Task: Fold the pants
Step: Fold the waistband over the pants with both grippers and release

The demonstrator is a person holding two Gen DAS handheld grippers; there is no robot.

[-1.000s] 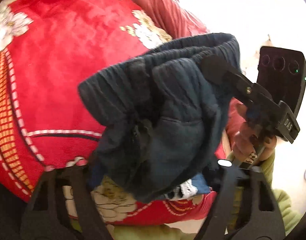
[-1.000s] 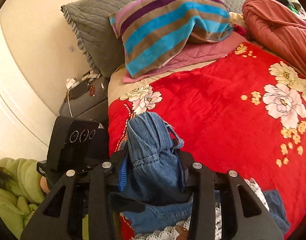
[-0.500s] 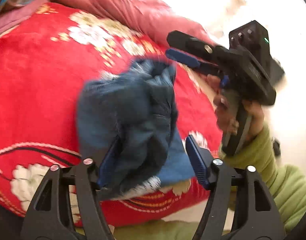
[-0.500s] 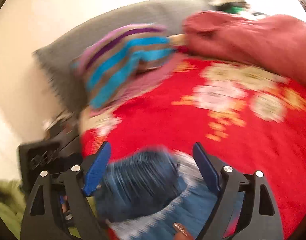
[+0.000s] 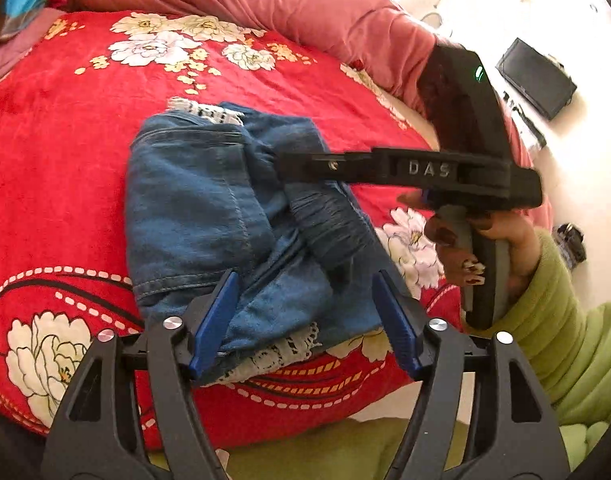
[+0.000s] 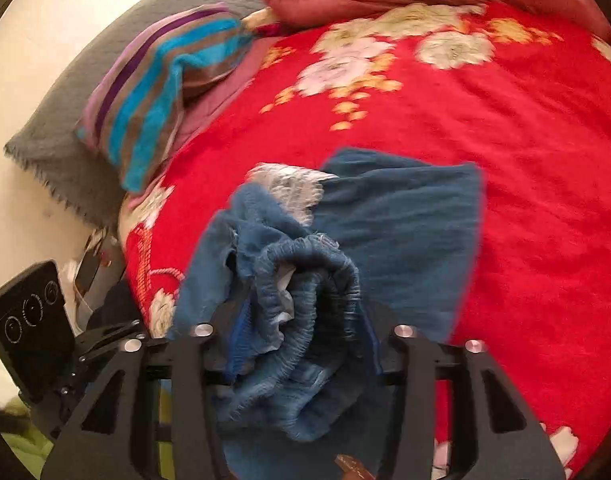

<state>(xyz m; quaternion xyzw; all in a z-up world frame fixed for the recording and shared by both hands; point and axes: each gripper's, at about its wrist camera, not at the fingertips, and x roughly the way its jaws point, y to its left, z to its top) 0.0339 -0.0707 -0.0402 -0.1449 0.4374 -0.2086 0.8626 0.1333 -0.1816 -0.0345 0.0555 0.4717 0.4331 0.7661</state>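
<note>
Clamping a bunched roll of elastic waistband, the right hand-held gripper (image 6: 301,344) has just been closing, and the denim now fills the gap between its jaws, pressed from both sides. Seen from the left wrist view, that same tool reaches in from the right, its finger buried in a fold of the pants (image 5: 229,216), gripped by a hand (image 5: 485,248) with painted nails in a green sleeve (image 5: 561,320).

Left hand-held gripper (image 5: 305,320): jaws moderately wide, having just opened a little further. Near edge of the folded cloth lies between the blue pads (image 5: 213,320); the left pad is right against the denim, the right pad stands clear of it. No grip visible.

Pants: blue denim with white lace trim, lying as a rough folded bundle on the bed, atop a red blanket (image 5: 65,160) printed with white flowers, close to the near edge. One flat panel spreads away from the right tool; the gathered waistband is lifted slightly in its jaws.

Further out: a rumpled pink-red quilt (image 5: 265,4) along the far side, a striped pillow (image 6: 157,88) and a grey pillow (image 6: 65,128) at the head of the bed. Right wrist view is motion-blurred.
</note>
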